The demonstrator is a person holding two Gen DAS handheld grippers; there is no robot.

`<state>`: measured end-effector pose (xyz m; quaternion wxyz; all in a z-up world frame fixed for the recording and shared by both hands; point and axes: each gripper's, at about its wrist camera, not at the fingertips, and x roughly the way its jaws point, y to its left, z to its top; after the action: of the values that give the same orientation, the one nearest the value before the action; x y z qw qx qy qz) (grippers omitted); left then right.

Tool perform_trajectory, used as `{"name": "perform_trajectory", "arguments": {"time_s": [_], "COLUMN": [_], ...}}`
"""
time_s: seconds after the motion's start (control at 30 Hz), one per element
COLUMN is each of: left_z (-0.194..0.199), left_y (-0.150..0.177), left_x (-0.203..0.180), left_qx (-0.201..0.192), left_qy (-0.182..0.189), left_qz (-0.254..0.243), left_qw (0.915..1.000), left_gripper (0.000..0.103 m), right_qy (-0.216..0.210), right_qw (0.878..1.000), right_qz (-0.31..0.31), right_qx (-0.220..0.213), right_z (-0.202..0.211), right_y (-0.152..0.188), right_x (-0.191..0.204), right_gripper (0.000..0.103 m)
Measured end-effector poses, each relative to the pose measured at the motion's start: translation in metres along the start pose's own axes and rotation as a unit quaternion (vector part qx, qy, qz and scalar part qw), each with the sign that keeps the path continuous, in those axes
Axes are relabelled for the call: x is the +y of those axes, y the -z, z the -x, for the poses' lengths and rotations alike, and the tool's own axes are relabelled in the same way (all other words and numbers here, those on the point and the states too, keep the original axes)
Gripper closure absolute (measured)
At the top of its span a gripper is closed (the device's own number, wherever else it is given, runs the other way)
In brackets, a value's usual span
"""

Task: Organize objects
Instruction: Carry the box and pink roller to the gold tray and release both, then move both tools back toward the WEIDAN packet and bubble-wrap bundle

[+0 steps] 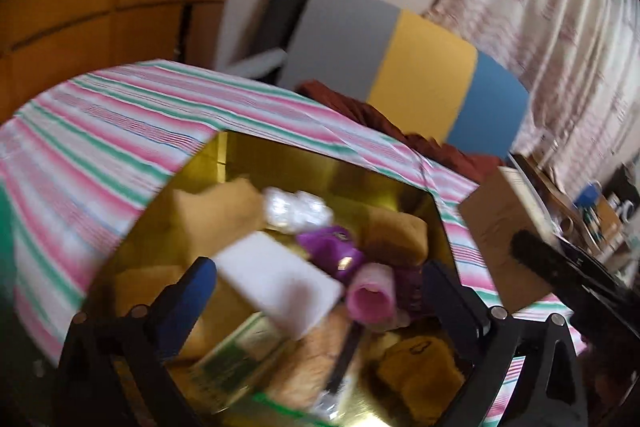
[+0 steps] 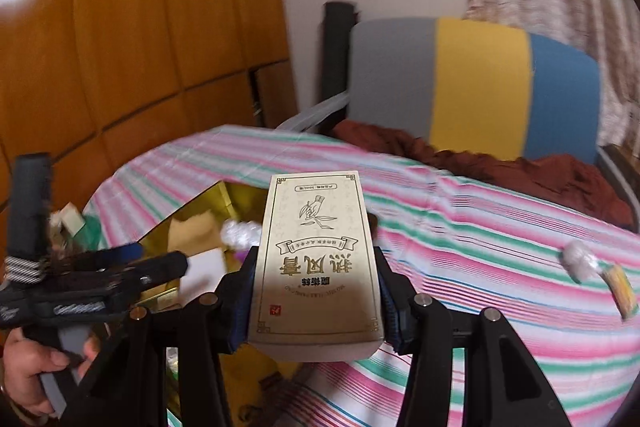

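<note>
Right tongs (image 2: 316,291) clench a cream box (image 2: 316,259) bearing Chinese characters; left tongs (image 1: 316,291) released.

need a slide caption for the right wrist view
Right hand-held gripper clamps a cream printed box above the striped bedsheet, beside the gold box.

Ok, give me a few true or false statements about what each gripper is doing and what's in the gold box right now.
1. The right gripper is shut on a cream carton. True.
2. The left gripper is clamped on the pink roll. False: its fingers are spread, holding nothing; the pink roll lies in the gold box.
3. The gold box sits on a striped cloth. True.
4. The gold box is empty. False: it holds a white block, a purple item and more.
</note>
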<state>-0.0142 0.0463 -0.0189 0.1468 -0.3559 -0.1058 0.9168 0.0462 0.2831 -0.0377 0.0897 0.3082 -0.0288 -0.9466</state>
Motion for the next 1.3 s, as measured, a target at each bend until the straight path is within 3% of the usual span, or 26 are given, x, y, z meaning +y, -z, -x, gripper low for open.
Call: {"name": "perform_trajectory", "arguments": {"time_s": [0.13,0.3,0.43,0.57,0.73,0.93,1.1,1.3], "left_z": [0.013,0.013,0.018,0.019,0.021,0.02,0.023,0.025], "left_y": [0.008,0.013,0.019,0.022,0.021,0.019,0.018,0.019], "left_x": [0.015,0.026,0.03,0.032,0.036,0.035,0.033,0.023], "left_qx": [-0.011,0.004,0.007,0.013,0.011,0.015,0.007,0.003], "left_qy": [-0.009,-0.001,0.005,0.009,0.015,0.019,0.018,0.023], "left_qz": [0.013,0.035,0.043,0.047,0.061,0.064,0.067,0.061], "left_qw": [0.9998,0.9994,0.9991,0.9988,0.998,0.9976,0.9976,0.9979], "left_gripper": [0.0,0.0,0.0,0.0,0.0,0.0,0.0,0.0], "right_qy": [-0.029,-0.028,-0.023,-0.01,-0.037,-0.05,-0.067,-0.078], "right_qw": [0.998,0.989,0.983,0.968,0.949,0.952,0.973,0.988], "right_qz": [0.03,0.099,0.131,0.199,0.253,0.23,0.139,0.008], "right_qx": [0.042,0.104,0.126,0.156,0.184,0.195,0.171,0.136], "right_z": [-0.037,-0.093,-0.124,-0.158,-0.188,-0.195,-0.163,-0.122], "right_y": [-0.016,-0.034,-0.045,-0.048,-0.039,-0.043,-0.055,-0.057], "right_x": [0.009,0.018,0.024,0.04,0.062,0.062,0.022,-0.025], "right_gripper": [0.052,0.052,0.052,0.052,0.052,0.05,0.049,0.048]}}
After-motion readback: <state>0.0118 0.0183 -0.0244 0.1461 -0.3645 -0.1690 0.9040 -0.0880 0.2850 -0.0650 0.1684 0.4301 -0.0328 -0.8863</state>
